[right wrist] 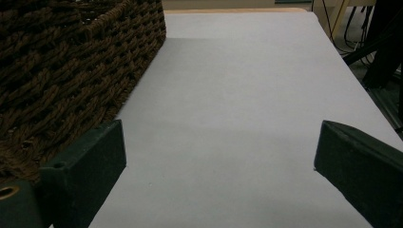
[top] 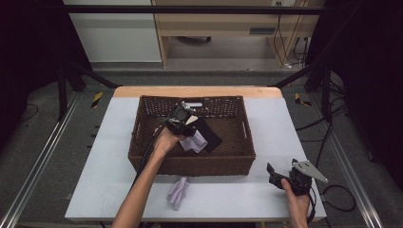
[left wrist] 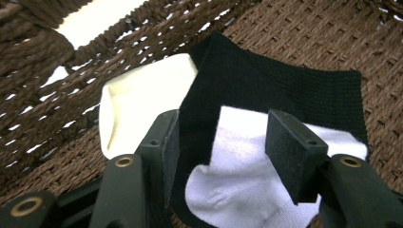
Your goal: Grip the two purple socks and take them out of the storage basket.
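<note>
High view first: a dark woven basket (top: 142,142) sits in the middle of the frame on a pale table (top: 266,199), and the person's left hand (top: 164,141) reaches into it from below, holding the left gripper (top: 187,108) over the clothing inside. A black sock (top: 211,135) lies on the basket floor with a white sock (top: 196,141) on top of it; a third, pale lilac sock (top: 177,192) lies crumpled on the table just below the basket's near wall, in the lower middle of the frame. At lower right the right hand (top: 297,199) holds the right gripper (top: 270,172) just above the tabletop, well apart from the basket's corner. Left gripper view shows the detail — the jaws stand partly open over the white sock (left wrist: 247,190), one pad at each side of its upper edge and not pressing on it, the black sock (left wrist: 266,80) spread beneath and a cream sock (left wrist: 142,104) at middle left against the wicker wall (left wrist: 43,57). Right gripper view shows its jaws spread wide with nothing between them — bare table (right wrist: 228,95) ahead, the basket's side (right wrist: 71,61) at upper left.
</note>
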Demonstrator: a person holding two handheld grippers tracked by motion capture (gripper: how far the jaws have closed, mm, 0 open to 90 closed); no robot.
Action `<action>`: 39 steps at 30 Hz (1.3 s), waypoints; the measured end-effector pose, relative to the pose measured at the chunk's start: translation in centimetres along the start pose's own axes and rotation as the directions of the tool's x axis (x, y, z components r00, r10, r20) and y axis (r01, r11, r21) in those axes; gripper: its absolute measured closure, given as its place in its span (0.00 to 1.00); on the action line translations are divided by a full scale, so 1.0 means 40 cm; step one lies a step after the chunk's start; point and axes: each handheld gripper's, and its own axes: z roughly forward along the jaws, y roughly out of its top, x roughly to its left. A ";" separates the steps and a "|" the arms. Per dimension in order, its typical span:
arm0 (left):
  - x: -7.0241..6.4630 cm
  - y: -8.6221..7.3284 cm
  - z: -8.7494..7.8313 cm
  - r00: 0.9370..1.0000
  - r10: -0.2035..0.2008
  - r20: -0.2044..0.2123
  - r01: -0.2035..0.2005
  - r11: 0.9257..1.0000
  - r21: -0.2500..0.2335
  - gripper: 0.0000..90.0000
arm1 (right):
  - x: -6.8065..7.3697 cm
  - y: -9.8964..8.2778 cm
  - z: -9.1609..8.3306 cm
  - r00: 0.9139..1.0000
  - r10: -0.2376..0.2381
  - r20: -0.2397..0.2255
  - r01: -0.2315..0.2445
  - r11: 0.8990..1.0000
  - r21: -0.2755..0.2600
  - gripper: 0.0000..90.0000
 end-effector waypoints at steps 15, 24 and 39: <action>-0.001 -0.004 0.018 0.998 -0.031 0.047 0.023 0.987 0.158 0.89 | 0.000 0.000 0.001 1.000 -0.003 0.003 0.003 1.000 0.000 0.04; -0.001 -0.002 -0.033 0.996 -0.038 0.082 0.037 0.999 0.012 0.98 | -0.001 0.000 0.000 1.000 0.001 0.003 -0.001 1.000 -0.002 0.04; -0.005 -0.019 -0.203 0.996 0.008 0.085 0.020 0.947 -0.320 0.98 | -0.002 0.000 0.000 1.000 -0.001 0.003 0.001 1.000 0.001 0.04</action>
